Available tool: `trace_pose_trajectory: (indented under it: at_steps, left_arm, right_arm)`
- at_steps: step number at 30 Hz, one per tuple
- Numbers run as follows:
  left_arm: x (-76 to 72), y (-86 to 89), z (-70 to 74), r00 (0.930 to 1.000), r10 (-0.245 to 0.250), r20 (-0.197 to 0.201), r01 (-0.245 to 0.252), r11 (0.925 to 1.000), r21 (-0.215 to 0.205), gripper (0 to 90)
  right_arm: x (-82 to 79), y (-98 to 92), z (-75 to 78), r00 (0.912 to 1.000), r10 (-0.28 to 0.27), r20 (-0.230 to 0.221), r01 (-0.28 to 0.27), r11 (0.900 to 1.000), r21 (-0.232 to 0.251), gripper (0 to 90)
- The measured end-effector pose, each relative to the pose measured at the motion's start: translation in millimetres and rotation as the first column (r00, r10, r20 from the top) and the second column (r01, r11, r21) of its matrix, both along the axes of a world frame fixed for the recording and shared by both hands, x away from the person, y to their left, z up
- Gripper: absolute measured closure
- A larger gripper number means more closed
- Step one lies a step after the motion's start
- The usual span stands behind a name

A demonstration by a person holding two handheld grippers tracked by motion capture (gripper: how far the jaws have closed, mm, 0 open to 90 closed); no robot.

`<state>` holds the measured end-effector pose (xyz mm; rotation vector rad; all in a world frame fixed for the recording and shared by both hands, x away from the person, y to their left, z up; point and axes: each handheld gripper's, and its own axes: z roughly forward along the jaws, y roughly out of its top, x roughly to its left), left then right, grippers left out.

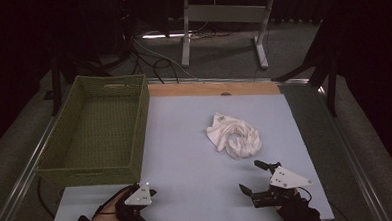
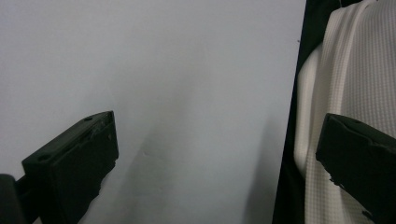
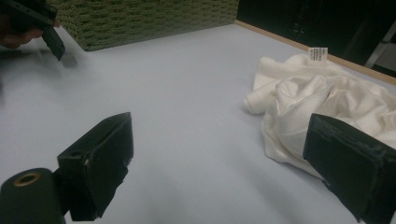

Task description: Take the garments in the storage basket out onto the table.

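A crumpled white cloth [image 1: 234,135] lies on the pale blue mat [image 1: 186,156], right of centre. My right gripper [image 1: 250,175] rests near the mat's front right, a short way in front of the cloth, open with nothing between its jaws. In the right gripper view [image 3: 219,158] the cloth [image 3: 327,102] sits just beyond the right jaw, a small label at its top. My left gripper [image 1: 148,215] is at the front left edge of the mat, held in a hand. Its jaws stand wide open over bare mat [image 2: 187,93] in the left gripper view [image 2: 219,154].
A green woven basket [image 1: 135,143] stands empty along the left side of the mat. A wooden strip [image 1: 213,88] borders the far edge. White waffle-textured fabric [image 2: 359,84] shows past the mat's edge in the left gripper view.
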<state>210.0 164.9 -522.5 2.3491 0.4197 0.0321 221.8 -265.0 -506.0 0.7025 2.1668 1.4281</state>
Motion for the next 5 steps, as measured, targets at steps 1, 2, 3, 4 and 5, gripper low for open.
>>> trace_pose_trajectory:
  at_steps: [1,2,3,4,5]
  left_arm:
    - [0.3,0.7,-0.3,1.0,0.001,-0.002,-0.001,1.0,0.0,0.5]
    - [0.4,1.1,-0.9,1.0,0.009,-0.001,-0.009,1.0,-0.002,0.5]
    - [0.5,1.7,-1.0,1.0,0.009,-0.004,-0.009,1.0,-0.004,0.5]
    - [0.4,1.9,-0.6,1.0,0.006,-0.005,-0.006,1.0,-0.003,0.5]
    - [0.2,2.1,0.0,1.0,-0.002,-0.001,0.002,1.0,-0.004,0.5]
  right_arm:
    - [-0.1,0.0,-0.1,1.0,0.001,0.001,-0.001,1.0,-0.002,8.5]
    - [-0.1,0.4,-0.4,1.0,0.0,-0.001,0.0,1.0,0.002,8.6]
    - [0.8,-0.4,-0.7,1.0,0.001,0.006,-0.001,1.0,-0.005,8.6]
    - [1.0,-1.0,-0.5,1.0,-0.001,0.006,0.001,1.0,-0.009,8.6]
    - [1.0,-1.0,-0.6,1.0,-0.001,0.006,0.001,1.0,-0.009,8.6]
